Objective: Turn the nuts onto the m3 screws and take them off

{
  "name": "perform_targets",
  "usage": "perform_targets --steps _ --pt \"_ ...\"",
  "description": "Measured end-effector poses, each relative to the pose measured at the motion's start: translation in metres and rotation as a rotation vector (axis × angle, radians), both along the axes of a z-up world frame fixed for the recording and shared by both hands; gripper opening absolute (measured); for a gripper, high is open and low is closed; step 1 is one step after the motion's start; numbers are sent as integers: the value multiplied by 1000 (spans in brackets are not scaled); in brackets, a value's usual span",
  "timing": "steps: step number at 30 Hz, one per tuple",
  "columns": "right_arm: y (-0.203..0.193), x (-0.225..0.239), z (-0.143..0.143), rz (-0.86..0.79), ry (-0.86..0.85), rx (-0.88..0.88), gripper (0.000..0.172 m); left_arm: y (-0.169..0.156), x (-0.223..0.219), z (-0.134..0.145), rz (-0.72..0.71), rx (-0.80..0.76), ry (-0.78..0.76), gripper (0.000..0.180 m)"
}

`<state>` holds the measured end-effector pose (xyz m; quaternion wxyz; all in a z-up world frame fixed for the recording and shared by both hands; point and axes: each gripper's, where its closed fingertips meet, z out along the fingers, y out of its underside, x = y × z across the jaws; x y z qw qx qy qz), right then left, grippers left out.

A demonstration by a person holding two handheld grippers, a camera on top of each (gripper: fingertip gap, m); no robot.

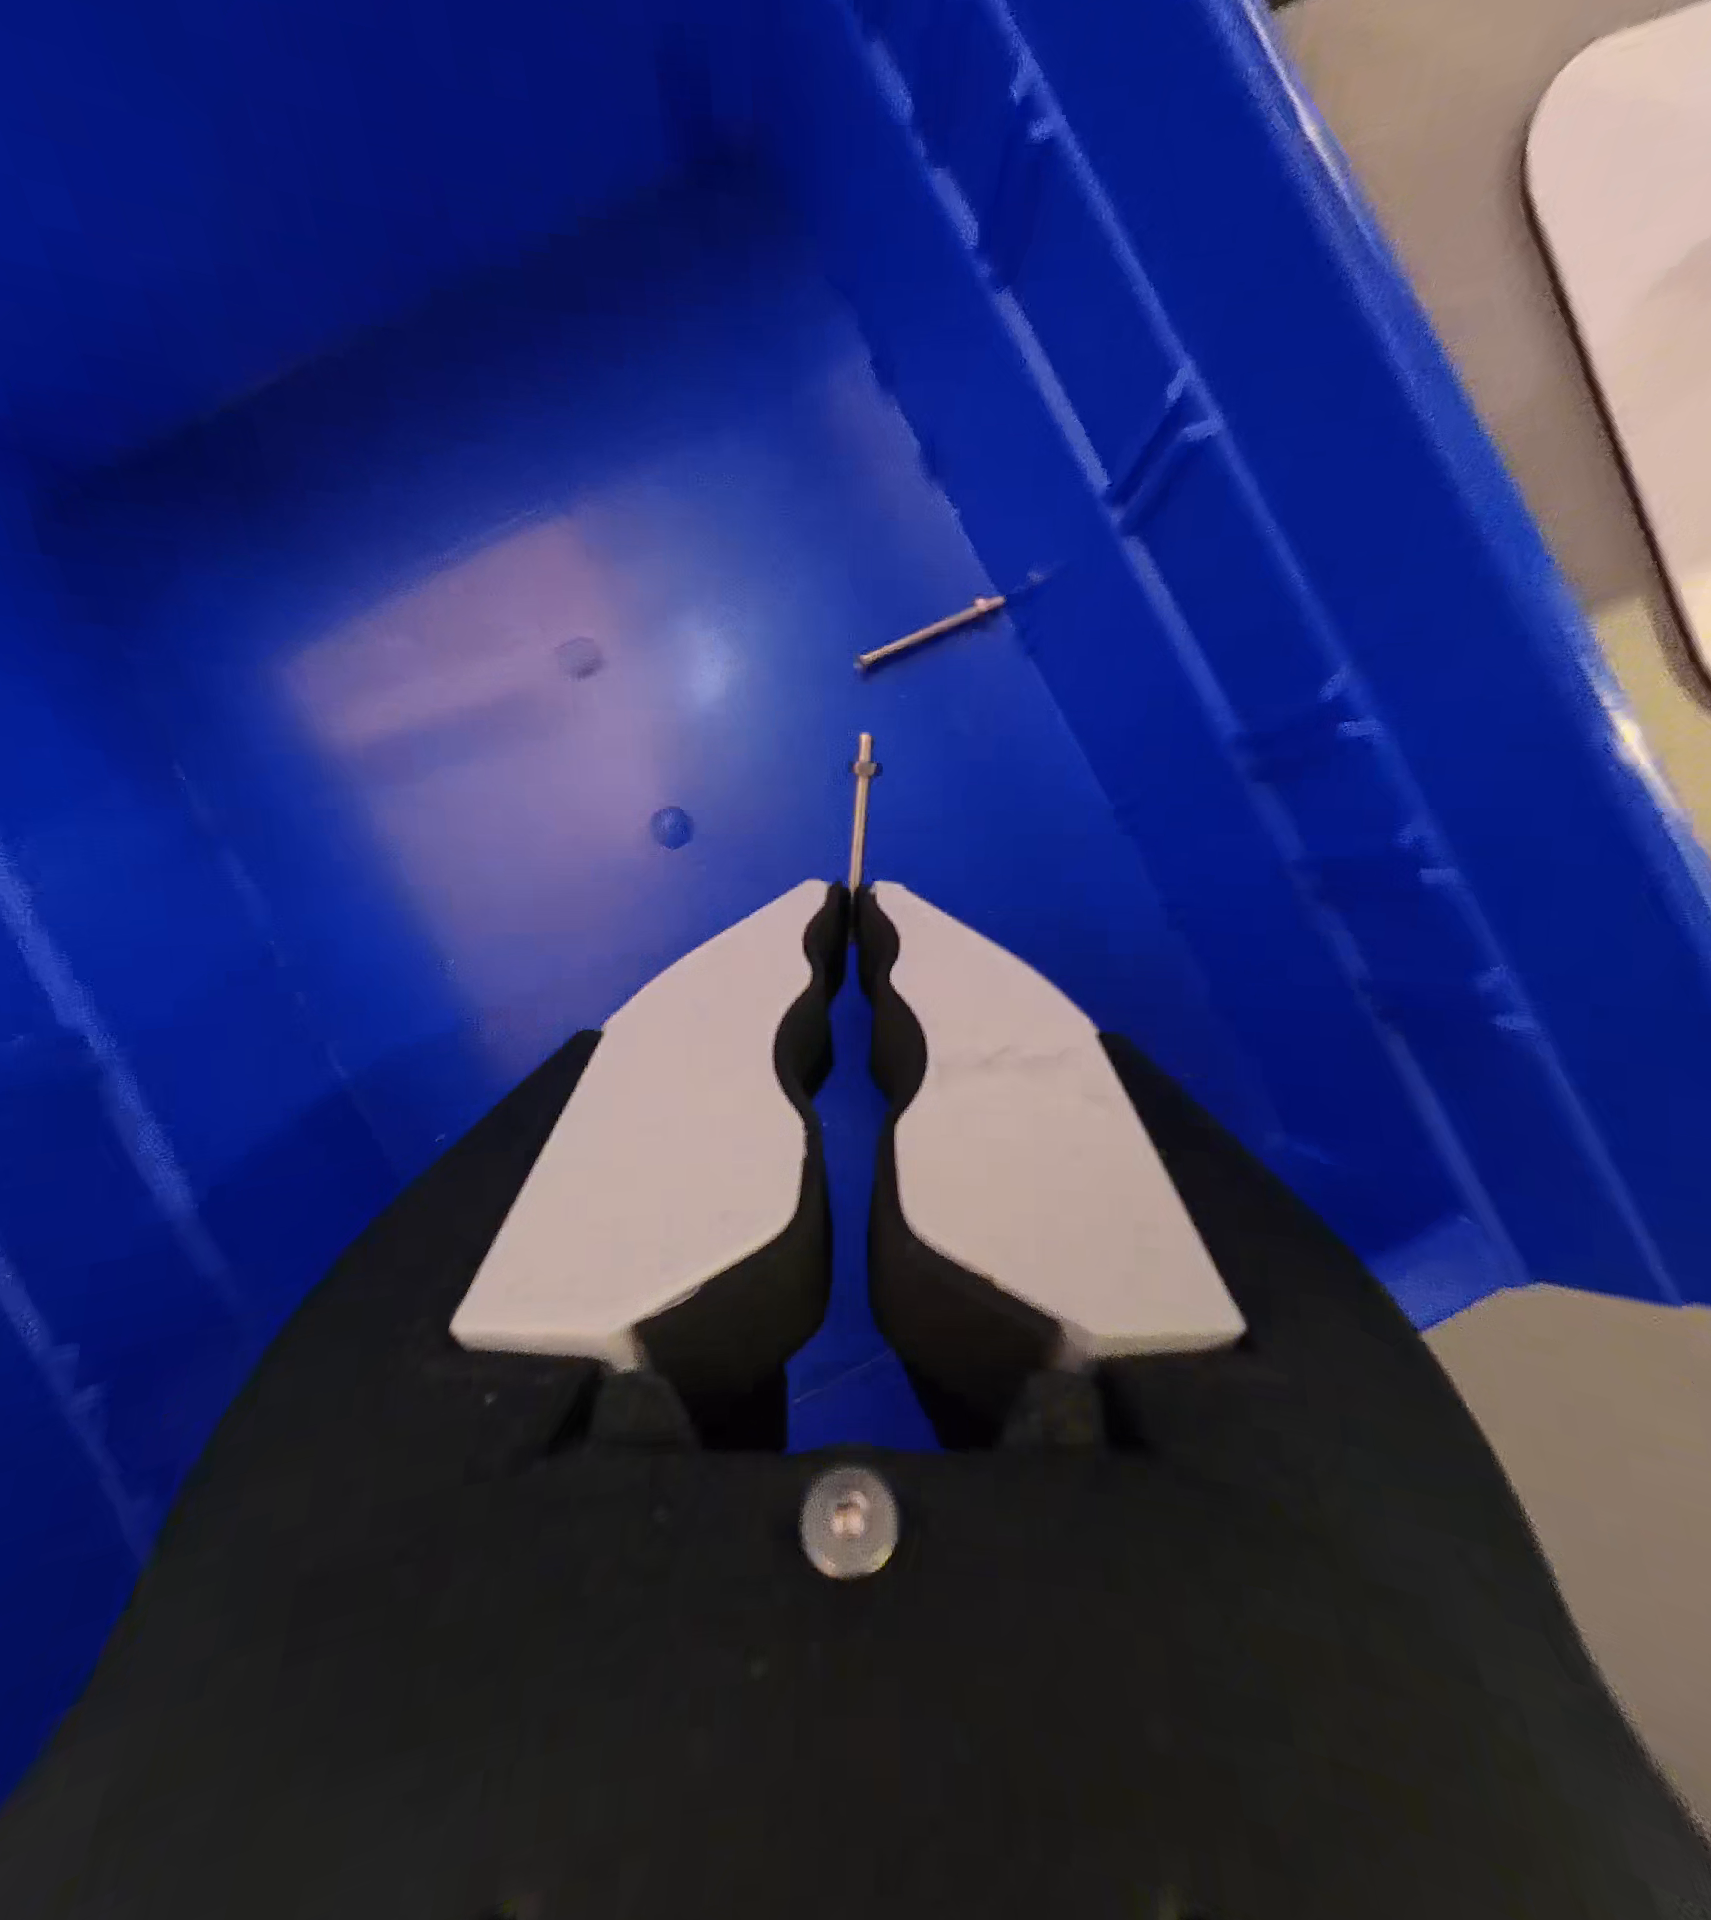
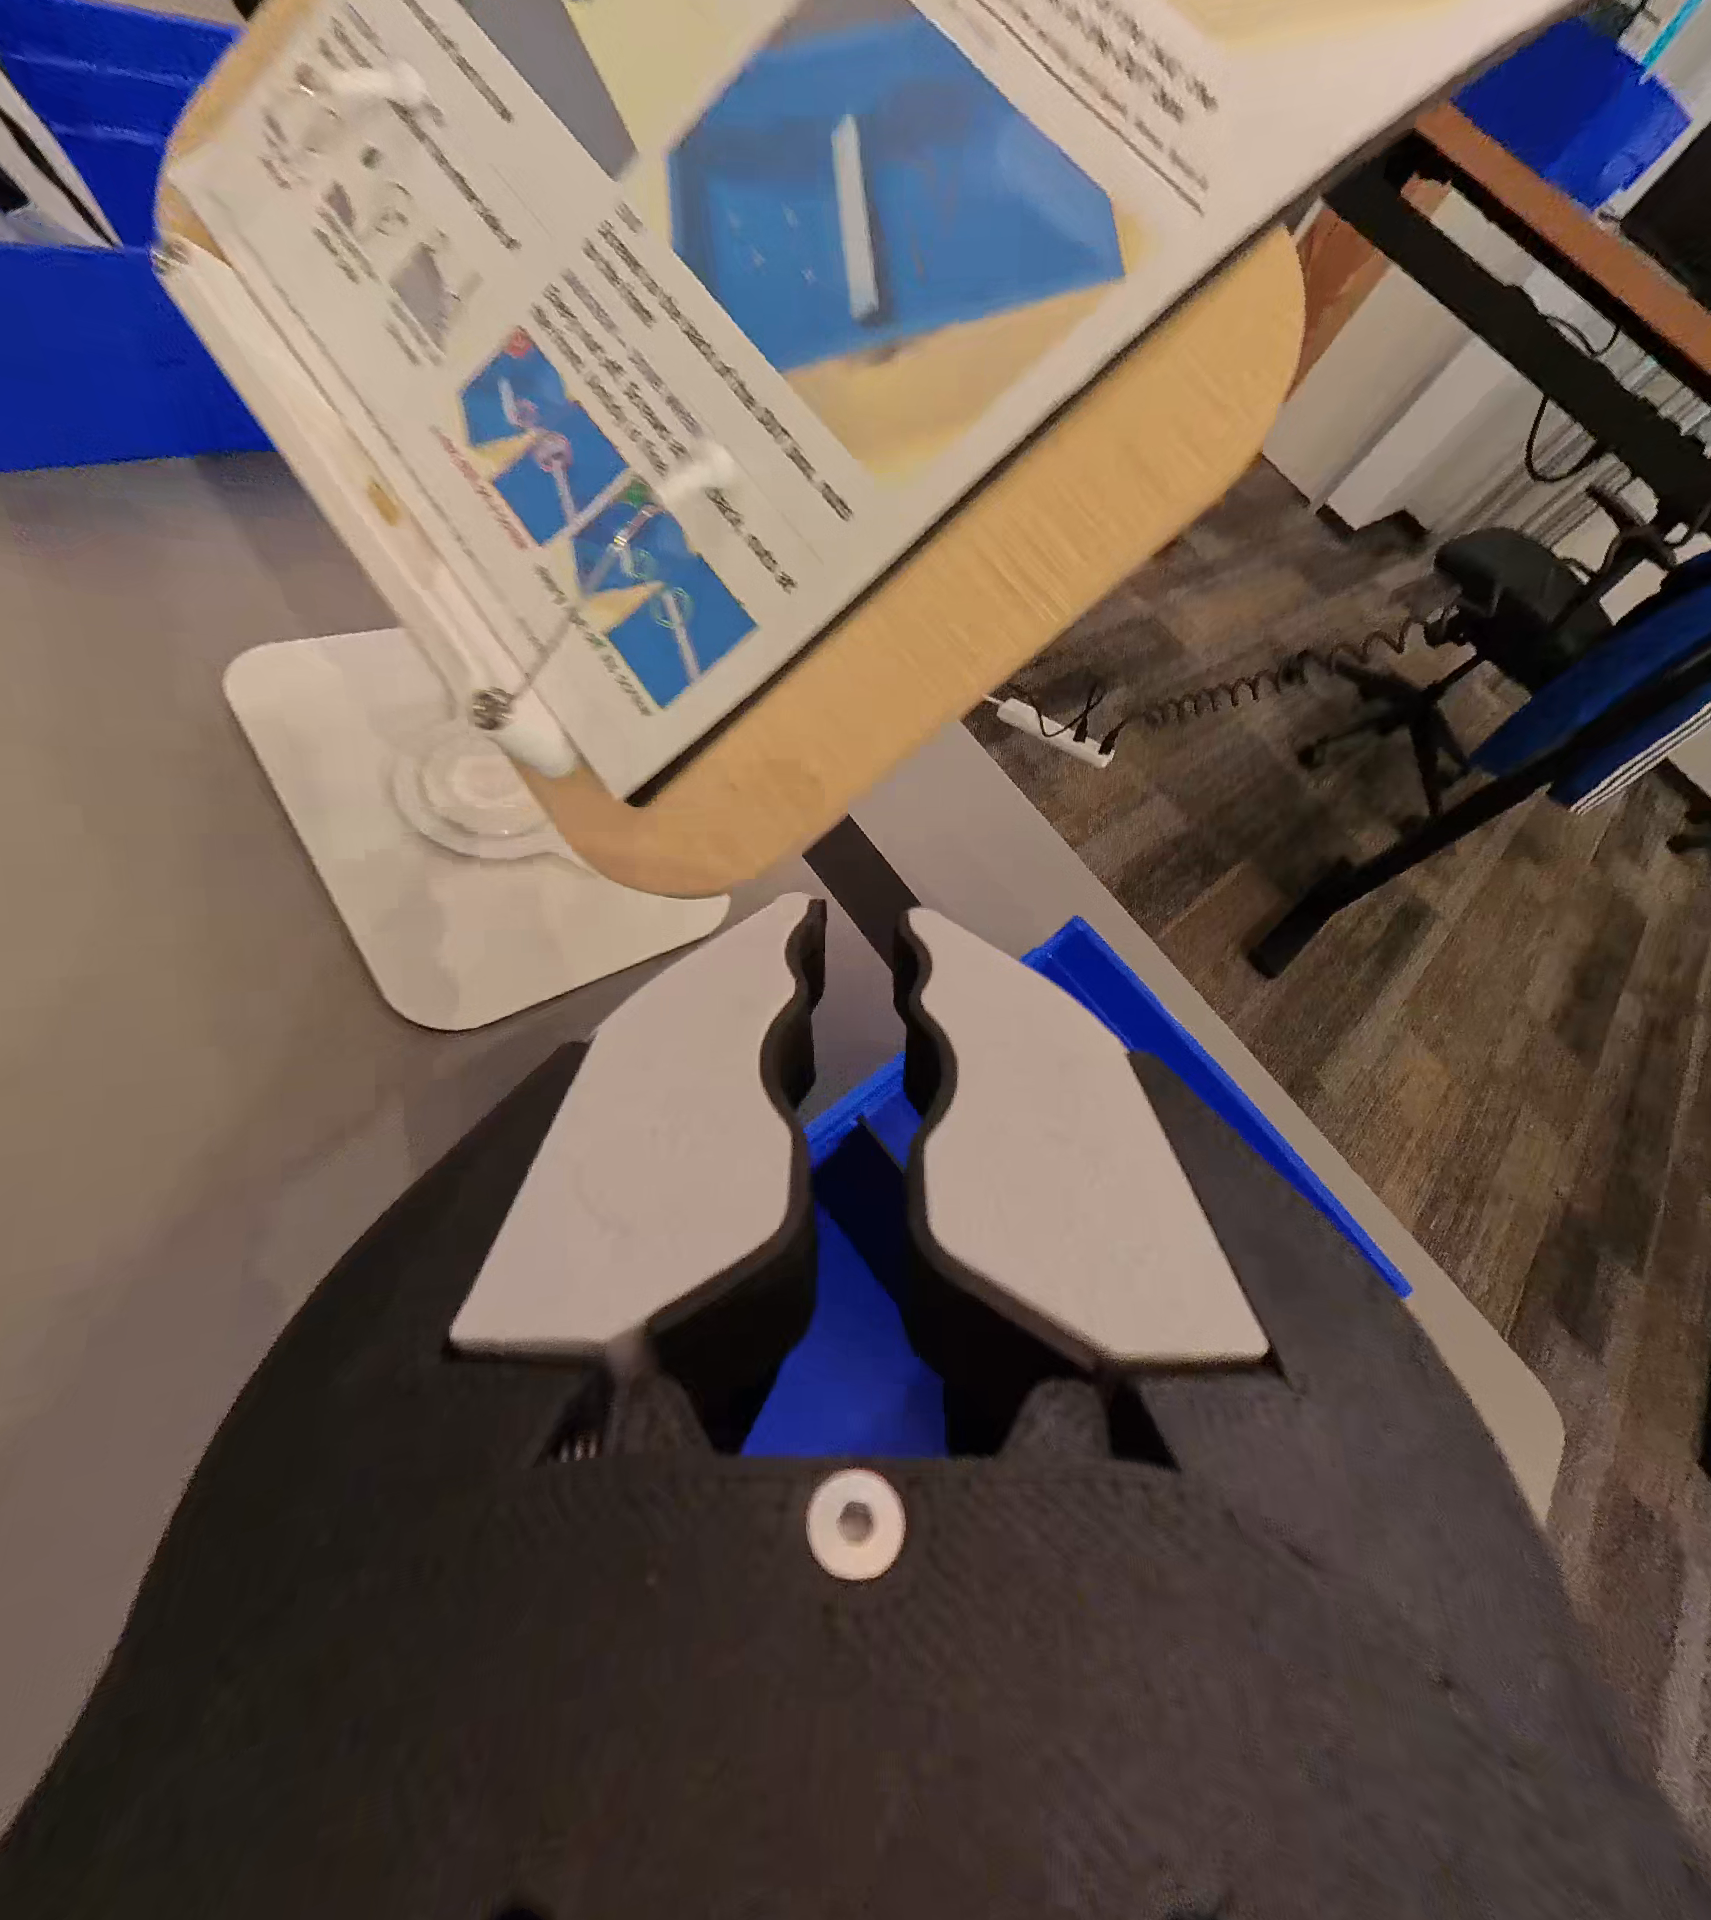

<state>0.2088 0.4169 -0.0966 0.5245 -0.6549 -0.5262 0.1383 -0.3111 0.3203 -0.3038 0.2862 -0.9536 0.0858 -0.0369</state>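
A thin metal bolt with a small nut near its far end [image 1: 861, 805] sticks straight out from the left gripper [image 1: 852, 891], whose fingertips are clenched on its near end, pads pressing it from both sides. It hangs inside a blue plastic bin [image 1: 1246, 520], above the floor, near a second bolt [image 1: 929, 632] lying by the right wall. The right gripper [image 2: 858, 920] stands parted and bare over a grey table [image 2: 51, 831], near a document stand [image 2: 477, 935] holding a printed sheet [image 2: 726, 312]
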Motion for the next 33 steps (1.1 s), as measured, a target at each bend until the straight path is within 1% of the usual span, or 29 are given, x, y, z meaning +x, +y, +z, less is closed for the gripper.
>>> perform_targets --steps 1,3,5,7,9,11,13,14,16,18,19,20,22,26,30,31,32,33 --pt "-8 -1 3 12 9 2 14 -2 -4 3 5 8 3 3" --pt "-24 -4 7 36 23 -5 13 -3 -3 10 -1 43 -64 3" --pt "-37 -8 6 57 21 -13 12 -4 -9 9 10 41 -56 3" --pt "-50 -15 5 83 16 -12 5 -2 -3 14 -14 70 -97 3" --pt "-67 -26 5 129 36 -37 5 -5 3 26 -42 117 -103 3" --pt "-92 -46 5 212 97 -83 9 -10 22 59 -86 251 -207 3" --pt "-124 -74 4 331 182 -148 17 -23 46 93 -119 373 -298 2" --pt "-141 -89 4 396 229 -183 19 -32 65 113 -160 454 -353 1" --pt "-166 -122 2 492 297 -240 25 -54 105 147 -246 596 -414 1" --pt "-187 -153 4 586 390 -317 30 -75 148 169 -318 679 -496 1" --pt "-193 -167 7 622 439 -350 32 -84 167 176 -348 719 -510 1" --pt "-197 -181 7 646 465 -376 34 -92 186 181 -381 746 -537 1" --pt "-201 -203 6 679 490 -413 39 -109 223 191 -449 804 -645 1" --pt "-216 -229 0 753 505 -479 37 -126 277 193 -539 831 -772 2" --pt "-231 -234 2 813 530 -509 27 -133 308 189 -610 806 -819 2" --pt "-233 -234 3 829 527 -510 22 -133 312 189 -616 808 -825 2" --pt "-236 -233 4 842 528 -509 8 -133 314 189 -618 807 -832 2" --pt "-237 -232 5 847 530 -510 5 -134 315 190 -627 805 -851 2"
